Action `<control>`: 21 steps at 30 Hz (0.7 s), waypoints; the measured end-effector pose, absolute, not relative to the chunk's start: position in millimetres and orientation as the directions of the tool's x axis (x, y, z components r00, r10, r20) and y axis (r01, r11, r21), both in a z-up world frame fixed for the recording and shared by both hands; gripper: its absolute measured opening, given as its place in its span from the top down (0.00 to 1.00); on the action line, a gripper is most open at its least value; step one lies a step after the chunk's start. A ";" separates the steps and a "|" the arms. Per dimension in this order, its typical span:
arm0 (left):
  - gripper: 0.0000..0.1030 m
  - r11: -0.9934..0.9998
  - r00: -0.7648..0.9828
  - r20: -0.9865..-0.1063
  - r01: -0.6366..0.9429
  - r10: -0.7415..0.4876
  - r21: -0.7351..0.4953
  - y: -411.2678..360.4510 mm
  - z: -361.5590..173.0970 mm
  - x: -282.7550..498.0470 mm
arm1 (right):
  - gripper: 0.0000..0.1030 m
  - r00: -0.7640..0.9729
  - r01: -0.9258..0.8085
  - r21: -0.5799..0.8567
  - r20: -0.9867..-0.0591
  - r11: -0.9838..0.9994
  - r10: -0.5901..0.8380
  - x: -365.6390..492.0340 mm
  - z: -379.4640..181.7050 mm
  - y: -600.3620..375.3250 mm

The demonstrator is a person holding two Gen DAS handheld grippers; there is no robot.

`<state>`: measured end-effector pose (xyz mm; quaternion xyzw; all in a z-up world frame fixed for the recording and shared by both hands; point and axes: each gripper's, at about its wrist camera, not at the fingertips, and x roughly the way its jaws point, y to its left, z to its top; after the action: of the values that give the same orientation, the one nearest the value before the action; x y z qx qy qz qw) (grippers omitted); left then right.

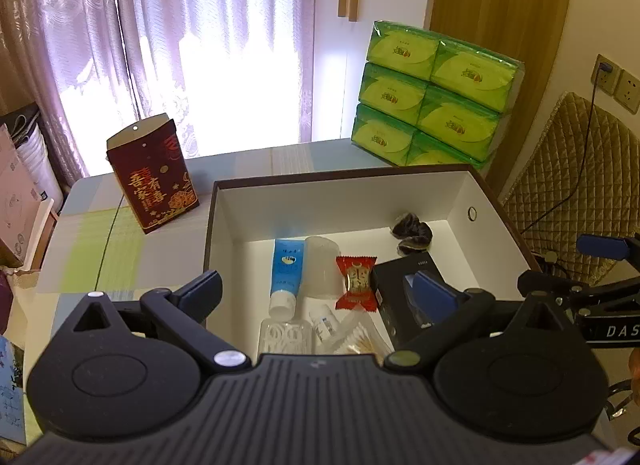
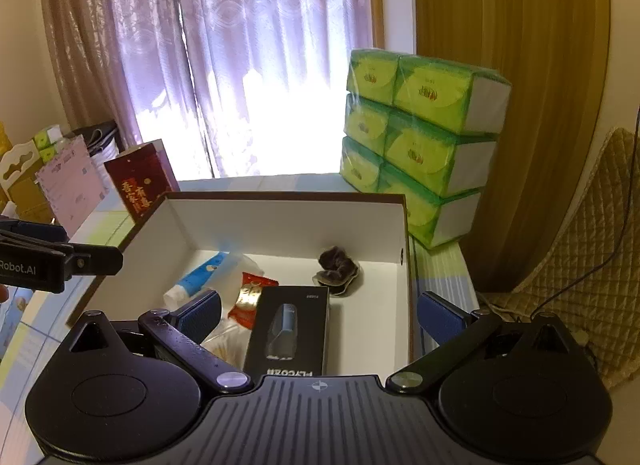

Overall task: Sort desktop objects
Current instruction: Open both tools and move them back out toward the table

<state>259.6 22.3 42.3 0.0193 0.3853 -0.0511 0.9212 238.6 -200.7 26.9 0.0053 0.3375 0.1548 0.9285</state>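
An open white-lined box [image 1: 448, 201] [image 2: 288, 221] holds the sorted items: a blue tube [image 1: 285, 273] [image 2: 200, 275], a red candy packet [image 1: 356, 283] [image 2: 250, 299], a black product box [image 1: 394, 297] [image 2: 290, 329], a dark scrunchie [image 1: 412, 233] [image 2: 338, 265], a clear plastic cup [image 1: 322, 265], a small clear bottle [image 1: 285, 335] and a cotton-swab pack [image 1: 360, 335]. My left gripper [image 1: 320, 291] hovers open and empty over the box's near side. My right gripper [image 2: 318, 311] is open and empty above the black box.
A red gift bag [image 1: 154, 175] [image 2: 140, 181] stands left of the box. A stack of green tissue packs [image 1: 432, 93] [image 2: 416, 145] stands behind it at the right. A quilted chair [image 1: 568, 177] stands right of the table. Cartons stand at the far left.
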 end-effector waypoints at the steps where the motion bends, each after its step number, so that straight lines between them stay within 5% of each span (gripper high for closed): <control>1: 0.03 0.994 0.699 -0.711 0.106 -0.078 -0.005 22.3 43.8 255.4 | 0.02 0.728 -0.284 0.115 -0.620 0.952 0.292 234.6 28.3 -200.5; 21: 0.03 0.998 0.699 -0.712 0.038 -0.065 -0.054 24.6 45.4 175.7 | 0.02 0.737 -0.288 0.114 -0.608 0.951 0.296 170.3 30.3 -203.3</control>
<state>175.7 24.6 45.4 -0.0178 0.3871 -0.0280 0.9214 170.3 -203.3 30.3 0.0063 0.3271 0.1566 0.9319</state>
